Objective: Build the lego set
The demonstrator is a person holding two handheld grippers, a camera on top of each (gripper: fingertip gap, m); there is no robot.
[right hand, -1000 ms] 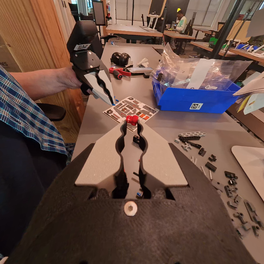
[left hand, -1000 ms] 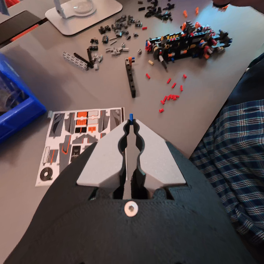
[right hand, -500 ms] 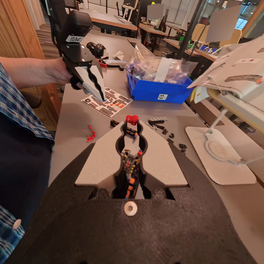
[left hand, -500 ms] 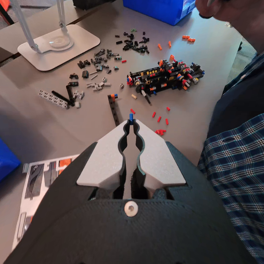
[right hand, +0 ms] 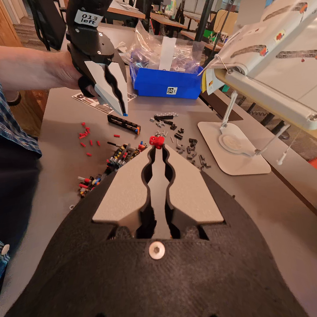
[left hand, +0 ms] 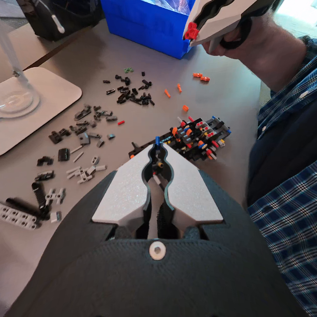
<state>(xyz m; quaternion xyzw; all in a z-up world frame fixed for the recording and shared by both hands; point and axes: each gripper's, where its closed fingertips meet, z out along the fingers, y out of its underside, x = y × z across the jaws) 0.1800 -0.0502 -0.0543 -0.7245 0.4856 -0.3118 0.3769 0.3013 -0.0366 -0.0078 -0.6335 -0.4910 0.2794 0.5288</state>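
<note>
The left tool's point(left hand: 157, 147) body hides the near end of the partly built model point(left hand: 192, 137). Motion blur smears the loose grey and black pieces point(left hand: 82, 130) at left. The blue bin point(left hand: 145, 25) is cut off at the far edge, and the stand's point(left hand: 34, 96) pole at the left.

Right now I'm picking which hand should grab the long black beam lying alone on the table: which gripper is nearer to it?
Left. The left gripper hovers just above the long black beam's far end; the right gripper is farther, beyond the half-built model.
</note>
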